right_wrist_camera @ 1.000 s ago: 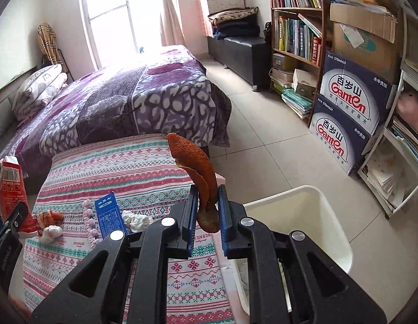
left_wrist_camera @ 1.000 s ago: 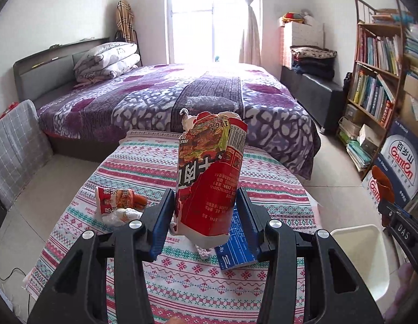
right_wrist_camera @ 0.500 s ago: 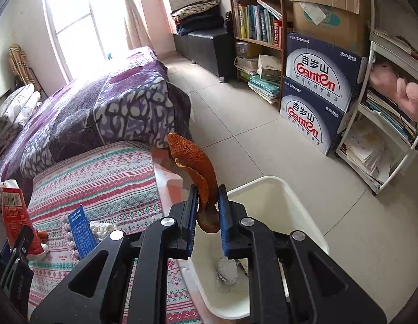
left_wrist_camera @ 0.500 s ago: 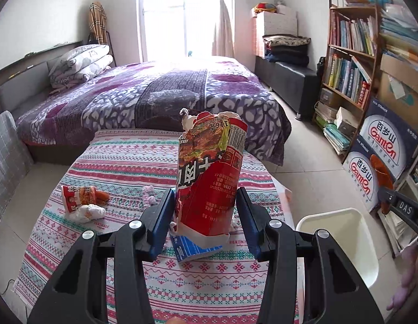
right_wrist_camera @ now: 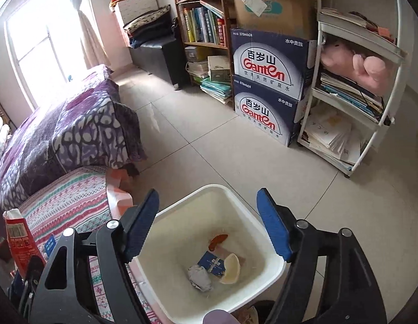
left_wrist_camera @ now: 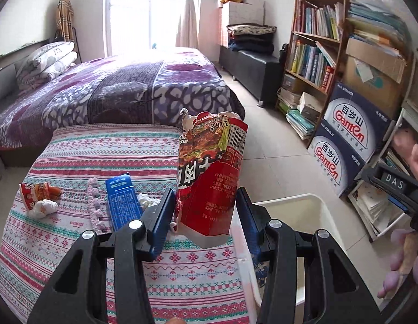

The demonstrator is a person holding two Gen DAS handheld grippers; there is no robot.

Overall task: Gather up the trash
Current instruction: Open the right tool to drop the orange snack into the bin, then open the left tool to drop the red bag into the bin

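The left tool [left_wrist_camera: 204,210] holds the red crumpled snack bag [left_wrist_camera: 210,175] above the patterned tabletop [left_wrist_camera: 74,162]. The right tool [right_wrist_camera: 206,225], now wide, has dropped its orange peel [right_wrist_camera: 218,240] into the white plastic bin [right_wrist_camera: 273,267]; the bag goes next.

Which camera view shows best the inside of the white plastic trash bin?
The right wrist view: it looks straight down into the white plastic trash bin, so the orange peel, blue wrapper and crumpled tissue lying inside are visible. The left wrist view shows only its rim and inner wall, partly hidden behind the fingers.
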